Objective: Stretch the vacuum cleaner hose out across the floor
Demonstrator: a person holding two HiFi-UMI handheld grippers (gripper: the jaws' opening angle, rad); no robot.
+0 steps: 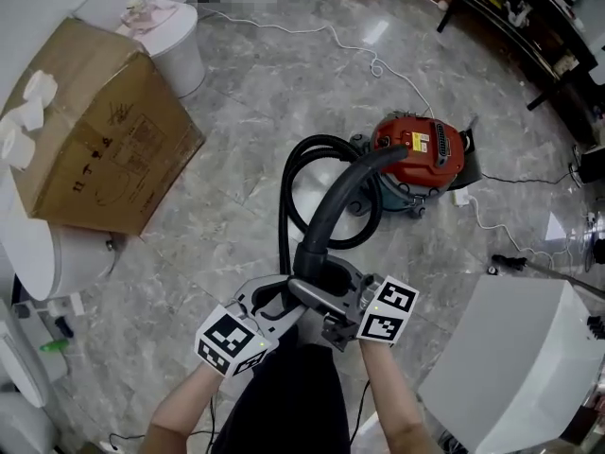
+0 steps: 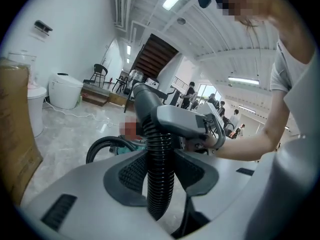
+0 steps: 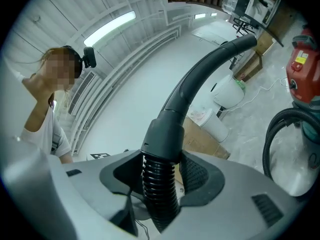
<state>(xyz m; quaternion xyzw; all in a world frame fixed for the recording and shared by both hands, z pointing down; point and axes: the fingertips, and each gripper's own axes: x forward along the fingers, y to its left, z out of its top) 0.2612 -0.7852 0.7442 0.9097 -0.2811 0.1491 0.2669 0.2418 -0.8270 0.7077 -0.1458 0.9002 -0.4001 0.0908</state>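
A red canister vacuum cleaner (image 1: pixel 421 149) stands on the marble floor. Its black ribbed hose (image 1: pixel 288 192) loops from the canister toward me and ends in a dark grey curved handle tube (image 1: pixel 340 192). Both grippers hold this hose raised in front of me, side by side. My left gripper (image 1: pixel 282 299) is shut on the ribbed hose (image 2: pixel 160 184), which runs between its pads (image 2: pixel 131 173). My right gripper (image 1: pixel 331 303) is shut on the hose (image 3: pixel 160 196) just below the grey cuff (image 3: pixel 164 139). The right gripper (image 2: pixel 200 124) also shows in the left gripper view.
A large cardboard box (image 1: pixel 104 130) lies at the left, with a white round bin (image 1: pixel 180 50) behind it. A white cable (image 1: pixel 378 64) snakes across the floor beyond the vacuum. A white cabinet (image 1: pixel 510 357) stands at the lower right. Dark furniture legs (image 1: pixel 458 3) stand at the top right.
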